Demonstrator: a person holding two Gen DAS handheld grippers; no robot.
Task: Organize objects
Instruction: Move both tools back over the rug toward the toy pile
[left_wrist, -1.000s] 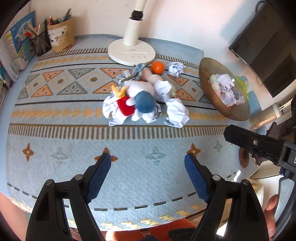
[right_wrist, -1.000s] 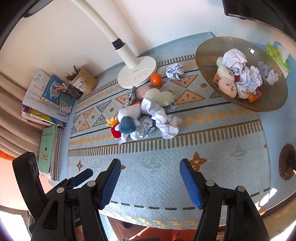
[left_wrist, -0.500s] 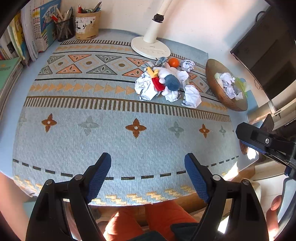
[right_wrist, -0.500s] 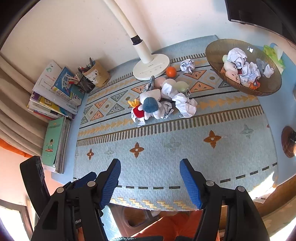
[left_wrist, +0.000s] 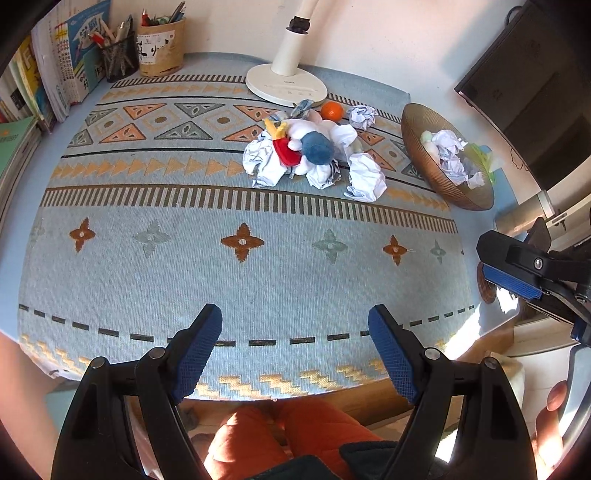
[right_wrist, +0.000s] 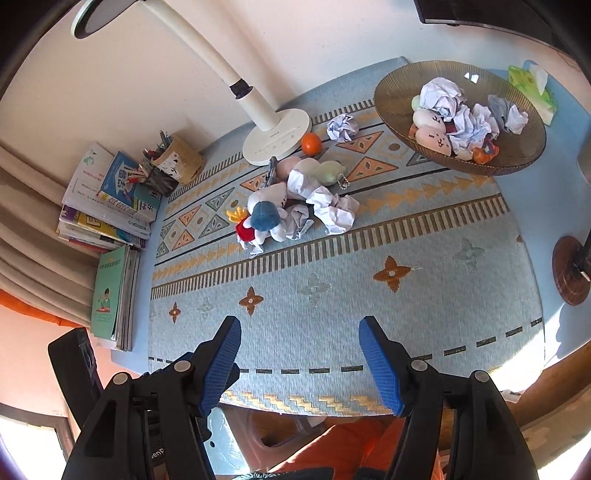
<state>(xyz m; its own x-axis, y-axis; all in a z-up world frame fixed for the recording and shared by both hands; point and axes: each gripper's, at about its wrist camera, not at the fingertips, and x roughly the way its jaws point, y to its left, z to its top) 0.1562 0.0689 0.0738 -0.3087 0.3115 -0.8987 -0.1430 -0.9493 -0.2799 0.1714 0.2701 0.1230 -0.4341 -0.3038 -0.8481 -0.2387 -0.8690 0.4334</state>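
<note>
A heap of crumpled paper balls (left_wrist: 365, 178) (right_wrist: 334, 210), a plush toy with a blue head (left_wrist: 317, 148) (right_wrist: 264, 216) and small soft toys lies at the far middle of the patterned mat (left_wrist: 236, 258) (right_wrist: 332, 295). An orange (left_wrist: 331, 110) (right_wrist: 311, 143) and one more paper ball (left_wrist: 362, 116) (right_wrist: 342, 127) lie behind it. A brown bowl (left_wrist: 424, 166) (right_wrist: 391, 99) at the right holds paper balls and toys. My left gripper (left_wrist: 295, 341) and right gripper (right_wrist: 300, 350) are both open and empty, over the mat's near edge, well short of the heap.
A white lamp base (left_wrist: 286, 83) (right_wrist: 277, 136) stands behind the heap. Pen holders (left_wrist: 160, 46) (right_wrist: 173, 162) and stacked books (left_wrist: 22, 96) (right_wrist: 107, 206) are at the left. A dark coaster (right_wrist: 570, 269) lies at the right. The person's orange-clad legs (left_wrist: 277, 435) are below the table edge.
Over the second both grippers pulled back from the heap toward the near table edge, then came slightly forward again. Both stayed open and empty. The objects have not moved.
</note>
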